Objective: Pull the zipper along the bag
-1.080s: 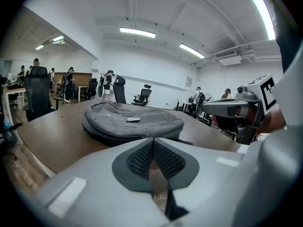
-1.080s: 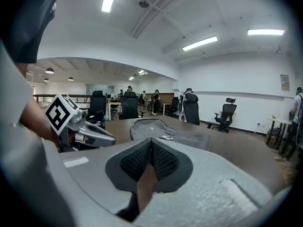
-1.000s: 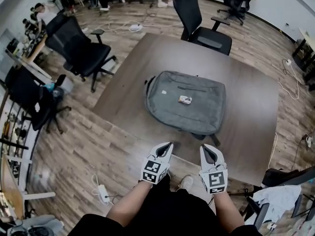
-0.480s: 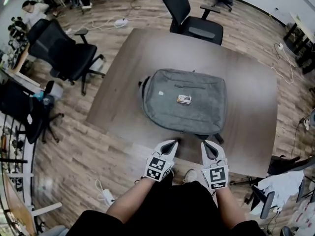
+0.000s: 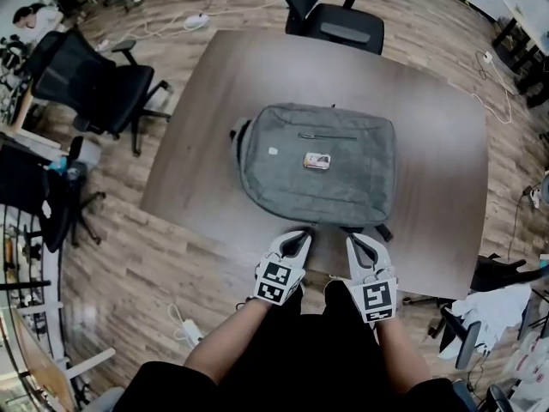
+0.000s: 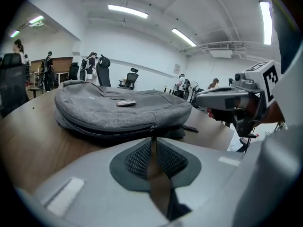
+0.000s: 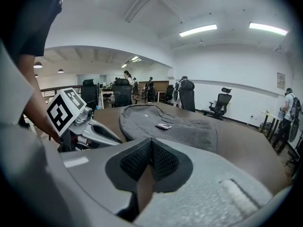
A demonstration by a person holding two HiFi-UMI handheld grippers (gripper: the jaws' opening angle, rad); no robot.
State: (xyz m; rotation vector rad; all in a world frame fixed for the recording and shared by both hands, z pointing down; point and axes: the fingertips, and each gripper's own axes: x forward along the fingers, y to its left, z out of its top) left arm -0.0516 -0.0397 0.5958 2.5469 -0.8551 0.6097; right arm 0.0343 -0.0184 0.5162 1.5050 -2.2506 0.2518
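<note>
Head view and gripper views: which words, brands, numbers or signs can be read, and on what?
No text is readable.
Badge on the grey bag: too small, blurred.
Wall sign: too small.
Cubes on the left gripper (fingers opening, nothing between) and right gripper: square marker patterns, no letters.

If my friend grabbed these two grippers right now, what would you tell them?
Left gripper: empty, jaws just opening, at the table's front edge.
Right gripper: shut, empty, beside it.
Bag: flat on the table, zipper pull on its near side, facing the left gripper.
Done: nothing yet; neither gripper touches the bag.
Left: grab the pull, slide it along.
</note>
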